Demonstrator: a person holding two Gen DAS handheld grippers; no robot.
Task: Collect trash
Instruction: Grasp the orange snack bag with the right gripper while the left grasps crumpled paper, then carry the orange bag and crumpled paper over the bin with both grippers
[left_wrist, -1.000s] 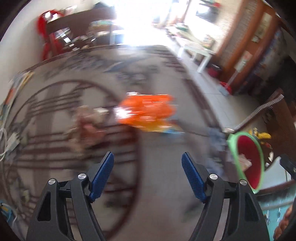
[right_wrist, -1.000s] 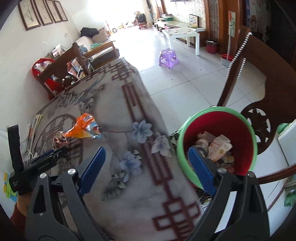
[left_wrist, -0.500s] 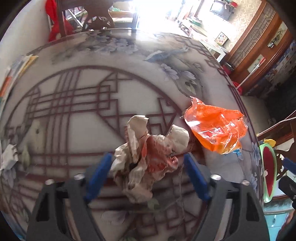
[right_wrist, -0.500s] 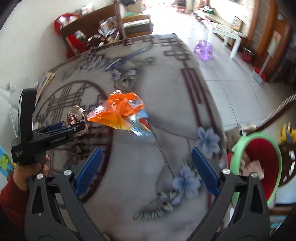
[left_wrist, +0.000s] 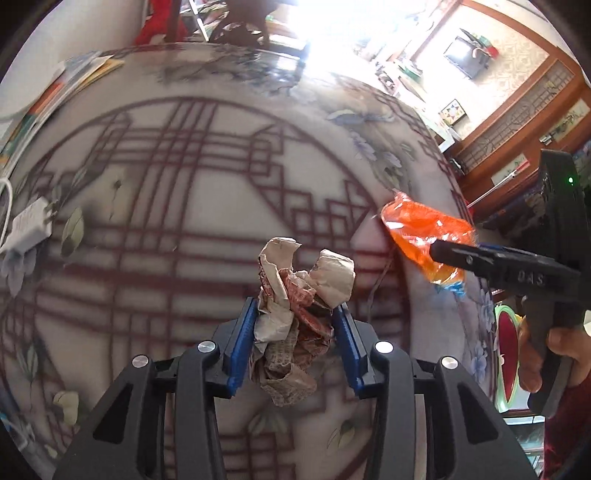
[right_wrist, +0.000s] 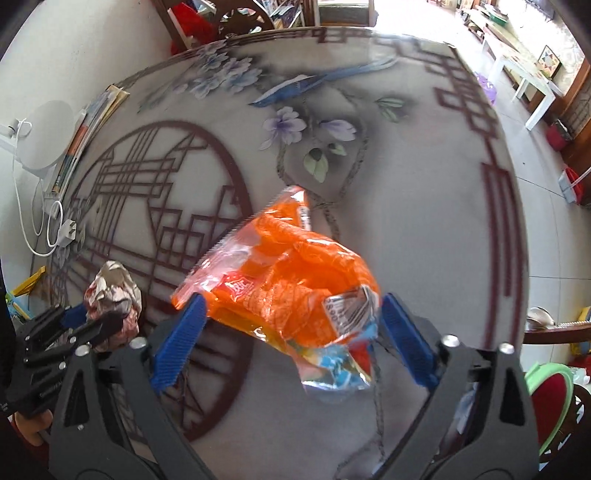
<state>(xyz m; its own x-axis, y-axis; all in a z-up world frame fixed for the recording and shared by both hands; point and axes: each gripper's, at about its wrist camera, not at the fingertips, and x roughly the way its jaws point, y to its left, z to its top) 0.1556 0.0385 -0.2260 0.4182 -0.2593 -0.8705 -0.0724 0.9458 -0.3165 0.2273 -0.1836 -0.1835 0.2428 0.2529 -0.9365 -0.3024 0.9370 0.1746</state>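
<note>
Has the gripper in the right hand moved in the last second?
Yes. The right gripper has swung away from the green-rimmed bin, which now sits at the view's lower right edge, towards the table's middle; its jaws now flank the orange wrapper.

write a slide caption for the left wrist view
Left gripper clamps a crumpled paper wrapper on the patterned table, while the right gripper reaches the orange snack bag.

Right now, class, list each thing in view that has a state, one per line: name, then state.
Left gripper: shut on the crumpled paper wad.
Crumpled brown-and-red paper wad: clamped between the pads.
Right gripper: open around the wrapper.
Orange plastic snack wrapper: crumpled, on the table, not clamped.
Green-rimmed red bin: uncovered, beside the table.
</note>
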